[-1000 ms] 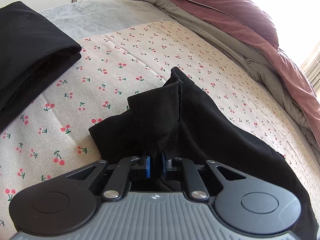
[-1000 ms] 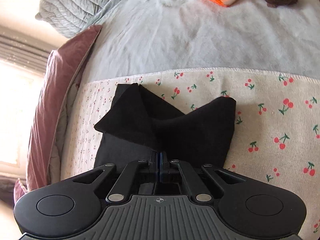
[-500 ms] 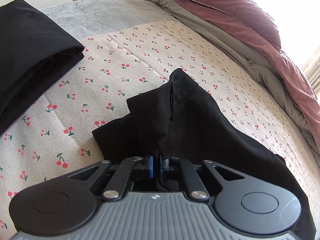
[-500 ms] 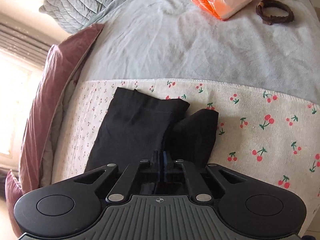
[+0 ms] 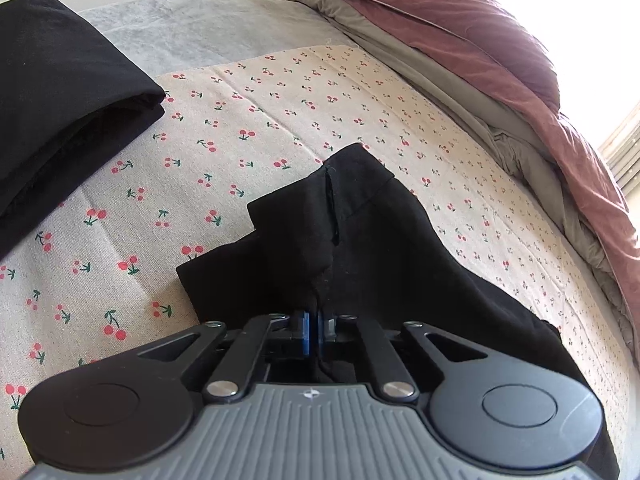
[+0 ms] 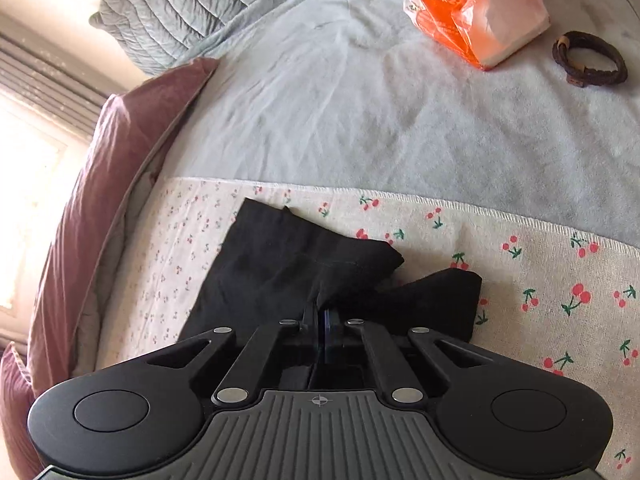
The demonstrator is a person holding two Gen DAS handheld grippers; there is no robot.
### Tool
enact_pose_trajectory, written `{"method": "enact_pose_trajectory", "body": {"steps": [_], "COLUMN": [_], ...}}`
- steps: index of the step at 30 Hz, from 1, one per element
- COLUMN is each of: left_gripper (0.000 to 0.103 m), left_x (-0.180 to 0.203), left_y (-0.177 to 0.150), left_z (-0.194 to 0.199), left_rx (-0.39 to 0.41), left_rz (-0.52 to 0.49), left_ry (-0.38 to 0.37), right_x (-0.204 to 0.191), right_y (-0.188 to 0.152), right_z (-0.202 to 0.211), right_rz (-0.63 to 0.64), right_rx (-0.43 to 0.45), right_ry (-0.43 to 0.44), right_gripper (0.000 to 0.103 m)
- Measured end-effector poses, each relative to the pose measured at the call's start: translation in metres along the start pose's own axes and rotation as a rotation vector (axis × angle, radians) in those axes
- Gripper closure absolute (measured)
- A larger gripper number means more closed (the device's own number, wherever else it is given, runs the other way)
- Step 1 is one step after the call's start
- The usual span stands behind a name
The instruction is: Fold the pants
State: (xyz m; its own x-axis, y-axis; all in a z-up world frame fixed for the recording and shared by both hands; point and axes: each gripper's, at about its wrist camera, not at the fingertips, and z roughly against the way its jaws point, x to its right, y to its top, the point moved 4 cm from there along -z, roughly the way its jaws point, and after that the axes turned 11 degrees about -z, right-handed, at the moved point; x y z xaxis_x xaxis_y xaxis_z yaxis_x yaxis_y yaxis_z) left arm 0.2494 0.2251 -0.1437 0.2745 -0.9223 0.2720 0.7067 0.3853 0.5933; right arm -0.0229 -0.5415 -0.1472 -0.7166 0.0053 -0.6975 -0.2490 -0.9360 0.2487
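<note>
Left tongs (image 5: 313,330) and right tongs (image 6: 322,334) pinching black pants (image 5: 380,248), cherry-print cloth (image 5: 240,128)

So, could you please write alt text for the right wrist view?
The right gripper is shut on black pants lying on a cherry-print cloth. Behind, on a grey blanket, sit an orange-and-white bag and a brown bracelet.

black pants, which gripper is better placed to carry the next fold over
Probably neither alone. The left gripper and right gripper are each shut on the black pants, a raised flap ahead of each on the cherry-print cloth; they likely move together.
</note>
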Motion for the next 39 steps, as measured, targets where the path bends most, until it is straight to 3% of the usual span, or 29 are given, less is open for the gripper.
{"method": "enact_pose_trajectory", "body": {"steps": [2, 4, 9, 13, 15, 20, 22, 26, 29, 30, 31, 35, 39], "left_gripper": [0.099, 0.099, 0.099, 0.099, 0.098, 0.091, 0.082, 0.075, 0.050, 0.034, 0.029, 0.029, 0.029], "left_x": [-0.004, -0.007, -0.009, -0.008, -0.005, 0.002, 0.001, -0.008, -0.016, -0.018, -0.021, -0.035, -0.043], "left_y": [0.002, 0.000, -0.007, -0.006, -0.008, -0.015, -0.014, -0.011, -0.009, -0.007, -0.005, 0.009, 0.014], "left_z": [0.006, 0.005, -0.003, 0.002, -0.005, -0.016, -0.015, -0.011, -0.001, 0.004, 0.010, 0.030, 0.025], "left_rx": [0.010, -0.006, -0.058, -0.041, -0.061, -0.094, -0.103, -0.126, -0.151, -0.153, -0.136, -0.043, -0.006], "left_rz": [0.012, 0.006, -0.026, -0.053, -0.091, -0.151, -0.156, -0.082, -0.004, 0.026, 0.045, 0.074, 0.140], "left_ry": [-0.019, 0.000, 0.049, 0.062, 0.076, 0.107, 0.103, 0.072, 0.010, 0.002, 0.015, 0.075, 0.025], "right_x": [-0.011, -0.006, 0.021, 0.017, 0.014, 0.034, 0.032, 0.028, 0.019, 0.015, 0.012, -0.001, -0.030], "right_y": [-0.007, -0.012, -0.006, -0.007, -0.012, -0.005, -0.006, -0.008, -0.005, -0.005, -0.005, -0.010, -0.027], "right_z": [0.026, 0.037, 0.021, 0.033, 0.030, 0.017, 0.020, 0.015, 0.024, 0.026, 0.028, 0.024, 0.021], "right_rz": [0.066, 0.097, 0.097, 0.160, 0.205, 0.123, 0.148, 0.233, 0.288, 0.301, 0.318, 0.351, 0.437], "right_rx": [0.044, 0.067, -0.007, 0.015, 0.014, -0.048, -0.034, -0.052, 0.043, 0.071, 0.093, 0.131, 0.174], "right_ry": [0.040, -0.007, -0.129, -0.089, -0.123, -0.179, -0.189, -0.263, -0.303, -0.305, -0.316, -0.333, -0.276], "right_gripper": [0.100, 0.100, 0.100, 0.100, 0.100, 0.100, 0.100, 0.094, 0.087, 0.087, 0.087, 0.085, 0.084]}}
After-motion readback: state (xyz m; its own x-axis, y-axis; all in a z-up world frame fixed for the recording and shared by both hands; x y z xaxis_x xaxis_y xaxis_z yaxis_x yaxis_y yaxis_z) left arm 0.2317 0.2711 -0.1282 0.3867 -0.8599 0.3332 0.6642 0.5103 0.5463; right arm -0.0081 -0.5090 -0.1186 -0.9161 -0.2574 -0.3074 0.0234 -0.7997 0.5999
